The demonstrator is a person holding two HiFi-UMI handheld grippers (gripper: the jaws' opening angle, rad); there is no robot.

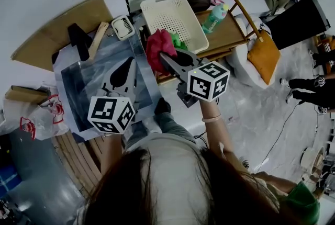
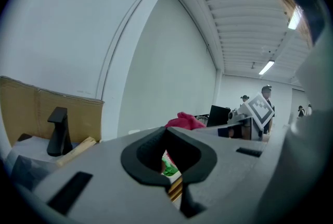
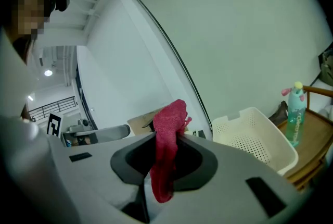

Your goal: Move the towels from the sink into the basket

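Pinching red towel (image 3: 166,137), right gripper view

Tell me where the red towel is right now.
Centre of the head view: the red towel hangs clamped in the right tongs, at the near left corner of the white basket, next to a green cloth.

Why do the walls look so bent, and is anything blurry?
Left gripper view and right gripper view: a wide-angle lens bows the wall seam and darkens the corners. Right gripper view: the red towel is sharp. Head view: evenly lit; the person's hair fills the bottom.
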